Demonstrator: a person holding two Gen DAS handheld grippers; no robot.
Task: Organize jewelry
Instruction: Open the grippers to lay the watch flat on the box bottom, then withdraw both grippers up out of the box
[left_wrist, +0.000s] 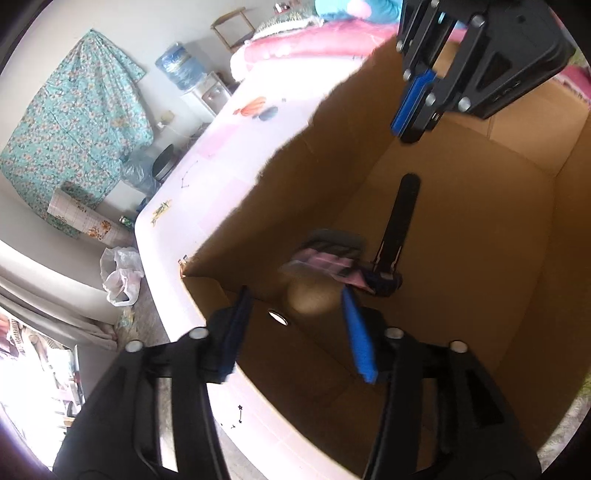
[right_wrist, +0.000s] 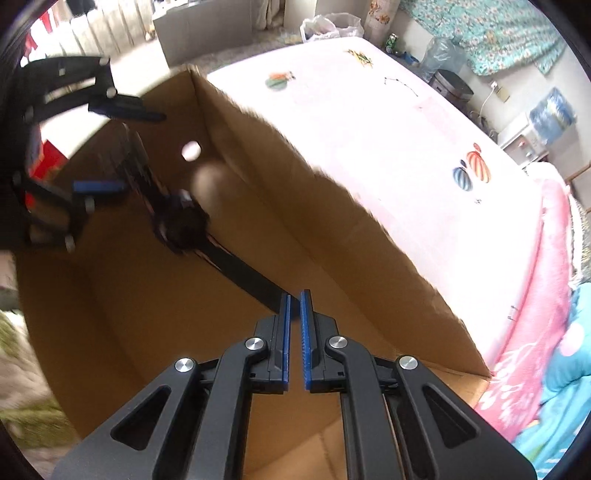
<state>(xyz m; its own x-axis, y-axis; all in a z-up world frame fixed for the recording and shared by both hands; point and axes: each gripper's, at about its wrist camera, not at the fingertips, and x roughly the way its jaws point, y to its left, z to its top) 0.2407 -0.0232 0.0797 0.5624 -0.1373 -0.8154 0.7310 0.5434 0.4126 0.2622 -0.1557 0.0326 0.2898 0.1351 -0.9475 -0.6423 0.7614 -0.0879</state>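
Ahead of the wide-open, empty left claw (left_wrist: 295, 332) and the nearly closed, empty right claw (right_wrist: 294, 314), the watch (right_wrist: 184, 221) looks light, probably floppy-strapped: grip its case.

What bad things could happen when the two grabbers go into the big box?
1. The left gripper hangs open over the watch in a blurry picture, so it may be moving fast and could miss or knock the watch.
2. The cardboard box has tall walls with a torn top edge, so a gripper might bump a wall and shove the box.
3. The right gripper, jaws nearly shut, sits near the watch strap; both grippers share the box and might collide.
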